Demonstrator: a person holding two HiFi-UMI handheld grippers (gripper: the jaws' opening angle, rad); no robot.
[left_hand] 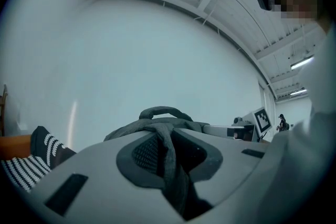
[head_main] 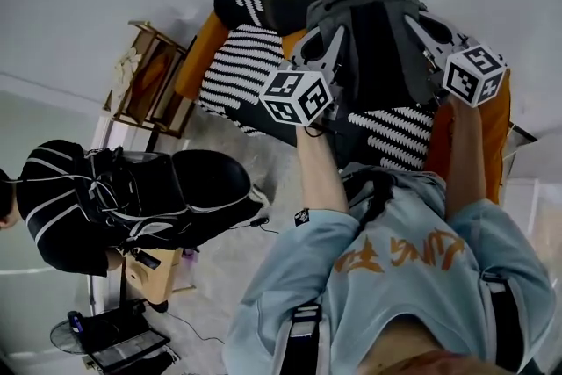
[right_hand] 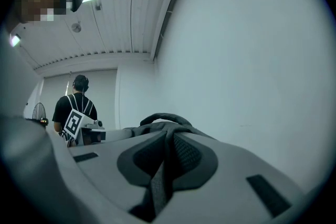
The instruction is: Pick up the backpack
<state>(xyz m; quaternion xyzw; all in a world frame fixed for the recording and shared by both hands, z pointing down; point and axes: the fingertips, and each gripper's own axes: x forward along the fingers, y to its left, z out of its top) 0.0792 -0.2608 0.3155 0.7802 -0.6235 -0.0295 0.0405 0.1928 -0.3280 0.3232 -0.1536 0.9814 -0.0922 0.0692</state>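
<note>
A dark grey backpack hangs in the air in front of the person, above a sofa. My left gripper is shut on a grey strap at the backpack's left side. My right gripper is shut on the other strap at its right side. In the left gripper view the strap runs up between the jaws of my left gripper to the backpack's top handle. The right gripper view shows the same for my right gripper, with the top handle beyond. The backpack's lower part is hidden behind the grippers.
Below the backpack stands an orange sofa with a black-and-white striped cover. Left of it is a wooden side table. A person in black is at the left; a fan stands on the floor. A white wall is ahead.
</note>
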